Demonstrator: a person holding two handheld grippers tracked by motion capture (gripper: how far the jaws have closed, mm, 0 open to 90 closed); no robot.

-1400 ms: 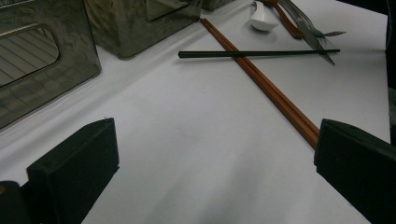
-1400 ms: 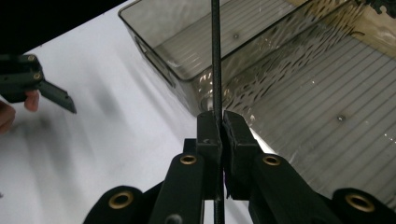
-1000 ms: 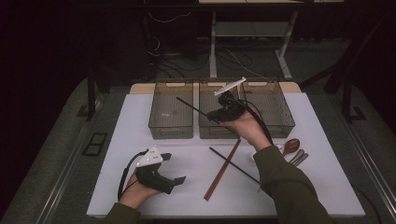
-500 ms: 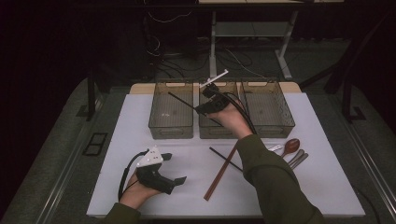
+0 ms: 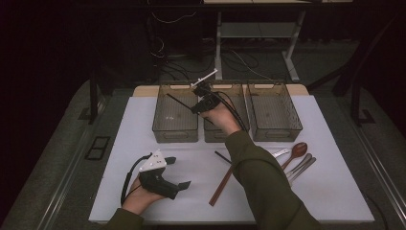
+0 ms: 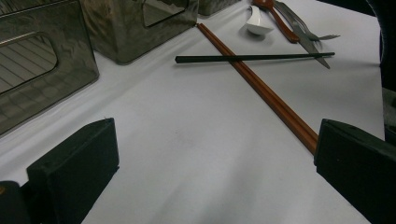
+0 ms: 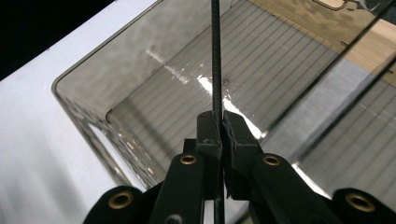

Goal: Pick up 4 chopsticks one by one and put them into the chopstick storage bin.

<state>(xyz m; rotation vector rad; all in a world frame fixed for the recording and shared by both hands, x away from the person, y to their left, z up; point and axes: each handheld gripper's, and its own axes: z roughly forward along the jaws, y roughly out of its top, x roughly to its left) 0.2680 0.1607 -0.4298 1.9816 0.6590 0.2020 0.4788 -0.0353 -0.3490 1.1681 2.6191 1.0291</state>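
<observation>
Pinching a black chopstick (image 7: 215, 56), my right tongs (image 5: 201, 98) are pressed together on it, above the left bin (image 5: 175, 112) at its wall shared with the middle bin (image 5: 221, 133); the stick slants over the left bin's open interior. My left tongs (image 6: 215, 158) sit spread wide and empty on the counter (image 5: 143, 143) in front of the left bin, bare surface between them. Second black chopstick (image 6: 252, 58) crosses the brown chopsticks (image 6: 261, 88).

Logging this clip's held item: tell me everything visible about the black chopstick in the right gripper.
The black chopstick is a thin, straight, dark stick, matte, material unclear. The right gripper is shut on it, pads pressing both sides, so it runs on past the jaws. In the high view it slants up-left from the gripper over the leftmost clear bin, above the white table. Nothing else appears to touch it.
</observation>
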